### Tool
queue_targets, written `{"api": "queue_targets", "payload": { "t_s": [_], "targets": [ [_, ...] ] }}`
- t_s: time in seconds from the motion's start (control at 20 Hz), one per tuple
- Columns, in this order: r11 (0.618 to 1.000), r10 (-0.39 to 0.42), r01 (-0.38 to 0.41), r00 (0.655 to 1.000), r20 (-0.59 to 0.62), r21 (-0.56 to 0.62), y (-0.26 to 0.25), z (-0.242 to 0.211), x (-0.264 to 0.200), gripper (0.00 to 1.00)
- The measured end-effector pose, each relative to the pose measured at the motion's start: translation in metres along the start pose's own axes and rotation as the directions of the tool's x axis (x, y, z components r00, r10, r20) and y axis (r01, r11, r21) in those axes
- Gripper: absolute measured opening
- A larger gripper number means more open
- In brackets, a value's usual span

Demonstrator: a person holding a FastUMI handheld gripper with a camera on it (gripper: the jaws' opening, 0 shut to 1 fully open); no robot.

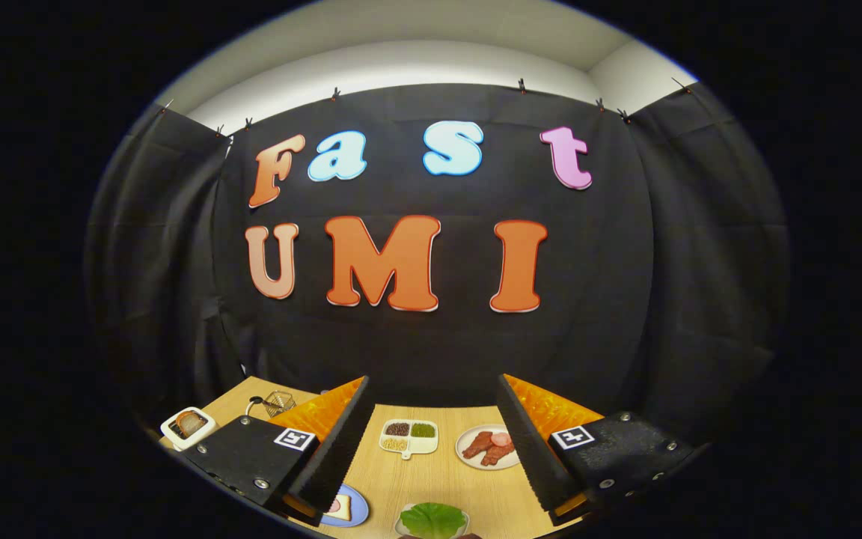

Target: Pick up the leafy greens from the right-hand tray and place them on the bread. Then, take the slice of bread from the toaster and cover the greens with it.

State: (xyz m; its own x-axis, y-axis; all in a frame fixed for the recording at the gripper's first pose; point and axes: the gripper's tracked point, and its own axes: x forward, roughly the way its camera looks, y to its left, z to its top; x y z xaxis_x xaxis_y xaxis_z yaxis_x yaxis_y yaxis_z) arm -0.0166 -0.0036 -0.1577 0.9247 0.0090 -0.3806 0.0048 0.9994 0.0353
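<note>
Gripper view: tool (431, 457) spread wide, empty; leafy greens (433, 519) on tray between fingers; toaster (188, 427) far left.

Matt wood-grain table (442, 479), glossy plates (468, 449), black cloth wall (438, 352), fingers (341, 442) faced with ridged foam-like pads.

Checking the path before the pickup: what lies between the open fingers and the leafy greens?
Only bare table. In the gripper view the gripper is open, and the leafy greens lie between its fingertips, untouched.

Leafy greens (433, 519) between the fingers cut off below; bread plate (344, 507) partly hidden behind one finger (330, 449).
</note>
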Motion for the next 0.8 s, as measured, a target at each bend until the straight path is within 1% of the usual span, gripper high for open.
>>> {"api": "queue_targets", "payload": {
  "t_s": [0.25, 0.5, 0.65, 0.8],
  "targets": [
    [0.999, 0.023, -0.016, 0.986, -0.165, 0.044, 0.006, -0.061, 0.018, 0.99],
    [0.999, 0.048, -0.039, 0.952, -0.301, 0.036, 0.013, -0.119, 0.032, 0.99],
    [0.998, 0.063, -0.044, 0.907, -0.416, 0.054, 0.014, -0.16, 0.037, 0.99],
    [0.997, 0.079, -0.058, 0.85, -0.521, 0.056, 0.017, -0.202, 0.04, 0.98]
  ]
}}
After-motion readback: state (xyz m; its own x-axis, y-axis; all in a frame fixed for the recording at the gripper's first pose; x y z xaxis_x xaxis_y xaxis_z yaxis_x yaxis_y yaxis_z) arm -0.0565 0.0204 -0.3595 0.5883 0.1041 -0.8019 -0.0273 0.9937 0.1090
